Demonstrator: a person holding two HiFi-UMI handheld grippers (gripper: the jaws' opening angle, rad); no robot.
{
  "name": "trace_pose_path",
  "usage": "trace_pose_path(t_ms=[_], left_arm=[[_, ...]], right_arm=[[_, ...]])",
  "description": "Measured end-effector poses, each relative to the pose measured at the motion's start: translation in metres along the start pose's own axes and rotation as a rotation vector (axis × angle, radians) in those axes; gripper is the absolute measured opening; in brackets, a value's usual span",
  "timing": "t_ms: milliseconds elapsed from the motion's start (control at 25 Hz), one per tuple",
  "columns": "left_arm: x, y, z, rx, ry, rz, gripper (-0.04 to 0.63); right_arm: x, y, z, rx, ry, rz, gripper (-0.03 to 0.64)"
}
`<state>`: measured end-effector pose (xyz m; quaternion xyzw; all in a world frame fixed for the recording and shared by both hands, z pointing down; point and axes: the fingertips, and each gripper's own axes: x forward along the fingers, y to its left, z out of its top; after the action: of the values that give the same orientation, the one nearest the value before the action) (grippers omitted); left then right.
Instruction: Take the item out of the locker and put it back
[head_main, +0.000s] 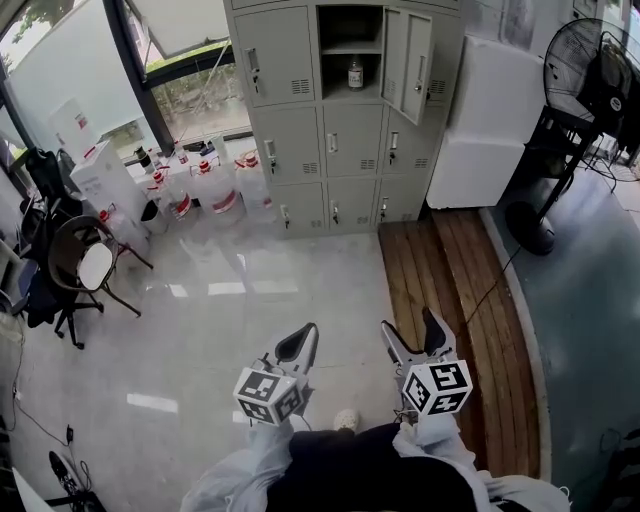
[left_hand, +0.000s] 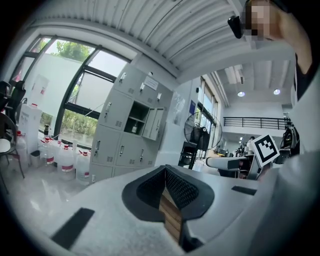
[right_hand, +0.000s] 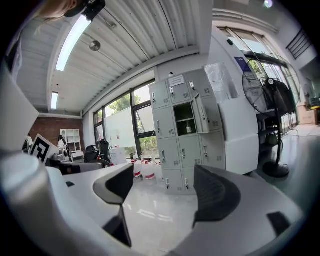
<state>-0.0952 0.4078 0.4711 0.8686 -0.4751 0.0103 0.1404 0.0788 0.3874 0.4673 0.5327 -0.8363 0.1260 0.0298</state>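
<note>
locker (head_main: 275, 55): matt painted metal | floor (head_main: 250, 330): glossy, smooth | planks (head_main: 440, 270): wood

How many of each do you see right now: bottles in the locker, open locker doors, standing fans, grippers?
bottle in the locker: 1
open locker door: 1
standing fan: 1
grippers, the left gripper and the right gripper: 2
Total: 5

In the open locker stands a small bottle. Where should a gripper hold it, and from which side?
Probably the body of the bottle, below its cap, coming level from the front: it stands upright, the locker walls close its sides, and a shelf hangs above it.
</note>
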Motion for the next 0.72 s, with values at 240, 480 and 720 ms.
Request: trace_pose_path(t_ms=[240,480,720], left_arm=[[0.008,0.017,0.007,0.005,0.002,0.008,0.008],[0.019,0.022,0.010,0.001,0.013,0.001,0.008],[0.042,0.038,0.011,0.004,0.023,0.002,0.008]], right_arm=[[0.019,0.000,0.004,0.010,0.011,0.015,0.390],[0.033,-0.007,0.012,0.026,0.009,0.016,0.391],[0.057,-0.014,0.007,0.038,0.024,0.038,0.390]])
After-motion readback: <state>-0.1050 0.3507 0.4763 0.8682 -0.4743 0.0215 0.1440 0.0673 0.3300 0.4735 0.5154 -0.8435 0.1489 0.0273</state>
